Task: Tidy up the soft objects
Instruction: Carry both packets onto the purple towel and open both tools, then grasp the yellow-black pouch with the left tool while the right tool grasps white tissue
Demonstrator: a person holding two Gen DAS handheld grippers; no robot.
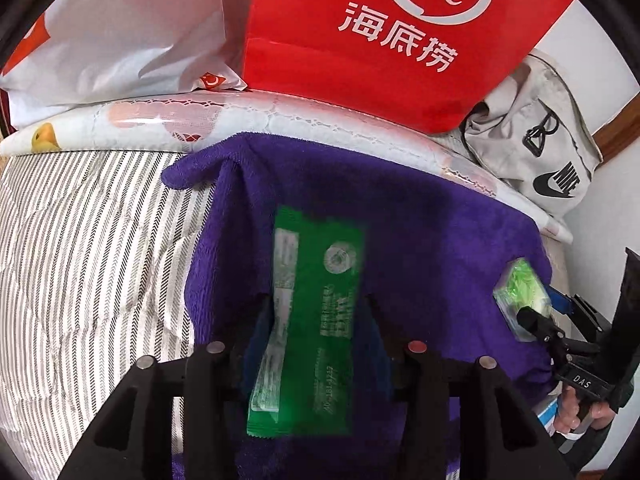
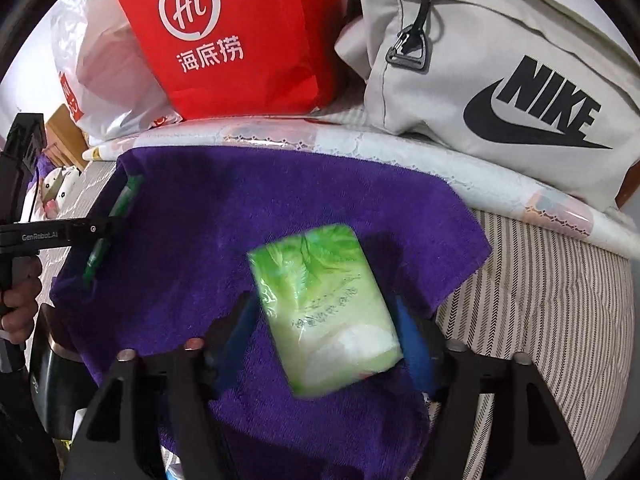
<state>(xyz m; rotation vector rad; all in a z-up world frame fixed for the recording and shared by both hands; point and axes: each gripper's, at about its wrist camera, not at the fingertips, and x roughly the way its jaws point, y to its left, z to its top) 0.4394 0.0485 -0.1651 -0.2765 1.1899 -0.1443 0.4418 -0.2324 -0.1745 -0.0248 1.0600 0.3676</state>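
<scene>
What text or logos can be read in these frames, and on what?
"Hi" and "海底捞": red paper bag.
"NIKE" with swoosh: grey bag.
"GenRobot.AI": left hand-held gripper.
"DAS": right hand-held gripper.
Dark green sachet and light green tissue pack: print too blurred to read.

We see a fuzzy purple terry cloth (image 2: 304,208); glossy crinkled plastic wraps the green sachet (image 1: 312,320) and the tissue pack (image 2: 326,312); the red paper bag (image 1: 380,36) looks matt.
</scene>
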